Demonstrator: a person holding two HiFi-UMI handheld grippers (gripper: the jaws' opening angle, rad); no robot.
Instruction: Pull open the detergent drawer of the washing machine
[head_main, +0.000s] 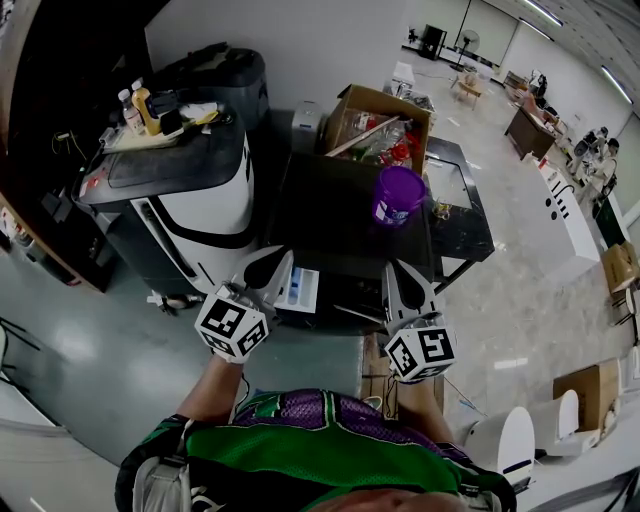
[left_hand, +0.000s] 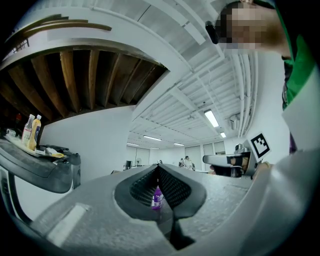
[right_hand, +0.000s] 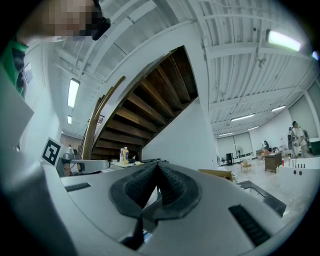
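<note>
In the head view the dark washing machine (head_main: 340, 215) stands right in front of me, with a purple detergent bottle (head_main: 398, 195) on its top. Its detergent drawer (head_main: 300, 288), white with blue inside, sticks out of the front at the upper left. My left gripper (head_main: 283, 262) is held just left of and above the drawer, shut and holding nothing. My right gripper (head_main: 393, 268) hovers over the machine's front right, its jaws together and empty. In the left gripper view the pads (left_hand: 172, 190) meet at the tip, and the purple bottle (left_hand: 157, 197) shows small behind them.
A white and black machine (head_main: 190, 205) with bottles on a tray stands at the left. A cardboard box (head_main: 380, 125) full of items sits behind the washer, and a black table (head_main: 462, 225) is at the right. Grey floor lies on both sides.
</note>
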